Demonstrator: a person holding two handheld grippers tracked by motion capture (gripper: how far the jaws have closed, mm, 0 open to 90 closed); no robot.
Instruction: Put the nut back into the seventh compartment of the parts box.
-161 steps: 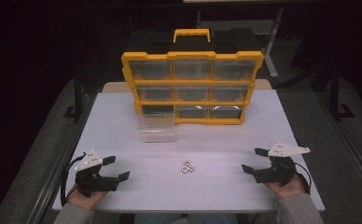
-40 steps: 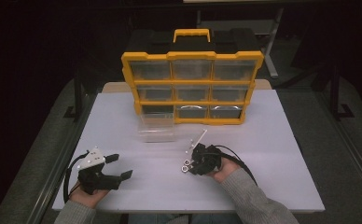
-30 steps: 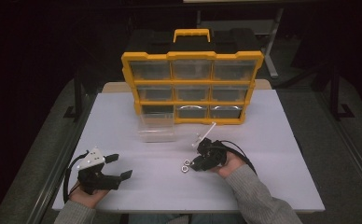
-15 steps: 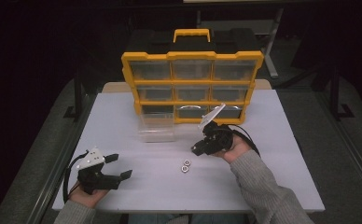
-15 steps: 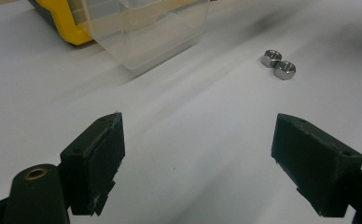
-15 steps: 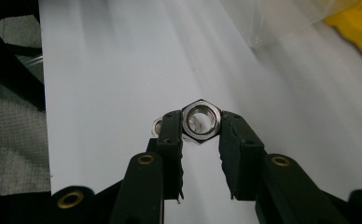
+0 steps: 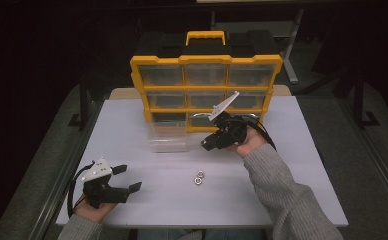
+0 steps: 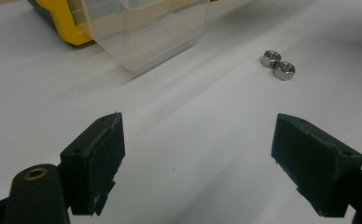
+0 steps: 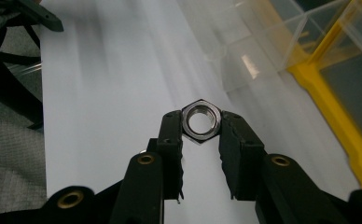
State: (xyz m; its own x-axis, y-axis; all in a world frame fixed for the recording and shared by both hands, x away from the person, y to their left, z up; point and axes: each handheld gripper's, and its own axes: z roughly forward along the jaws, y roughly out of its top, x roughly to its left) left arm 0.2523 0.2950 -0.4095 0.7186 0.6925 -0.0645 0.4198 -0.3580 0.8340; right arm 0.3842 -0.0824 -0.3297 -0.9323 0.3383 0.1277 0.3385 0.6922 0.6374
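Note:
A steel hex nut (image 9: 201,121) is pinched between the black jaws of my right gripper (image 9: 200,127), which is shut on it and held above the table. In the high view the right gripper (image 7: 208,143) hangs just right of a clear plastic drawer (image 7: 168,138) lying on the white table (image 7: 292,165). Two more hex nuts (image 7: 198,178) rest side by side on the table below it, and appear far off as hex nuts (image 8: 278,65) in the left gripper view. My left gripper (image 7: 131,178) sits at the front left, open, with nothing between its pads (image 8: 100,154).
A yellow and black drawer organizer (image 7: 205,90) stands at the back of the table, with one bottom-left slot open. The clear drawer (image 8: 144,28) lies in front of it. The table's front edge runs close to both forearms.
The right gripper has risen from the spot beside the two nuts and moved back toward the organizer, carrying one nut. The left gripper has stayed still.

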